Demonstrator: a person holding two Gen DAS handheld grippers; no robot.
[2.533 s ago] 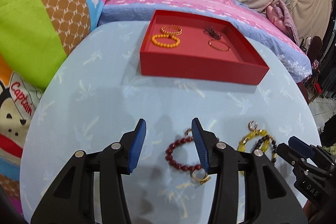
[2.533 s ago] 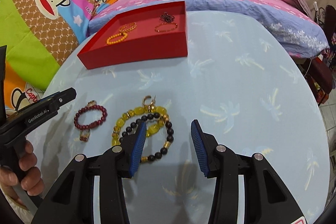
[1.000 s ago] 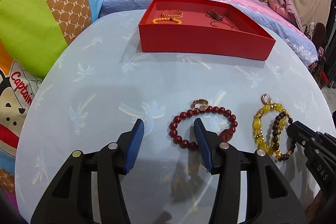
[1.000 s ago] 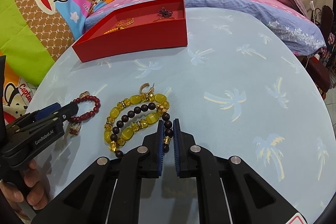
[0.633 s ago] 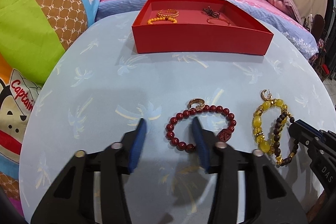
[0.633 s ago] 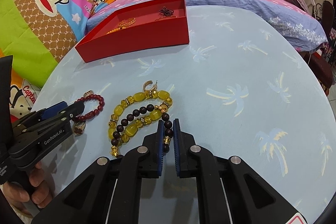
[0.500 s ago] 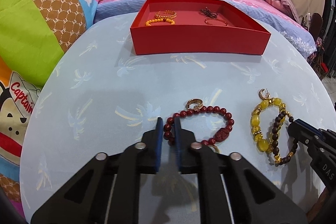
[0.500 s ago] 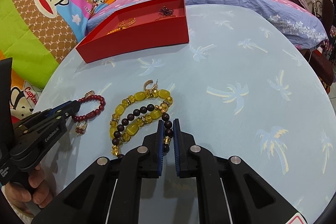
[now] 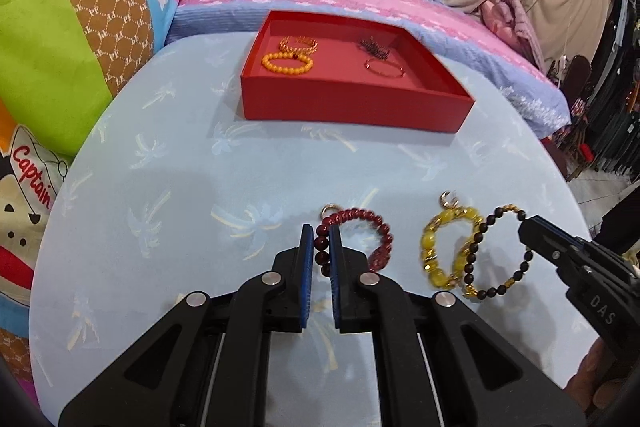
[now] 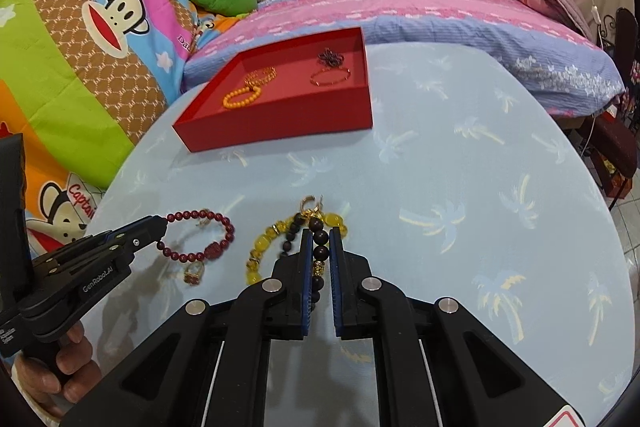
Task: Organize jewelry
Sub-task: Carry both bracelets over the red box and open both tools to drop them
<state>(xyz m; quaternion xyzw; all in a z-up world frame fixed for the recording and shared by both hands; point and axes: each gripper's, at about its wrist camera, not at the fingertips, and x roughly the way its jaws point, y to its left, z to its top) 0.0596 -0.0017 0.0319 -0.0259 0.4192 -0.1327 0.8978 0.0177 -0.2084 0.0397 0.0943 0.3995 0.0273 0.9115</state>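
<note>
The counter (image 9: pixel 168 187) carries a red tray (image 9: pixel 352 107) at its far side, already holding four pieces. Both pickups are in hand: the left hand-held gripper (image 9: pixel 321 259) is clamped on the red bead bracelet (image 9: pixel 360 223), the right hand-held gripper (image 10: pixel 320 255) on the black bead bracelet (image 10: pixel 318 247), yellow bracelet (image 10: pixel 260 247) beside it. Next, carry both over the tray wall. A second ago the left jaws stood apart; both bracelets now hang lifted.

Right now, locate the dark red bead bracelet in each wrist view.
Left wrist view: dark red bead bracelet at lower centre, pinched between the left gripper fingers.
Right wrist view: lower left, at the left gripper's tip.
Shared landmark: red tray beyond it.
</note>
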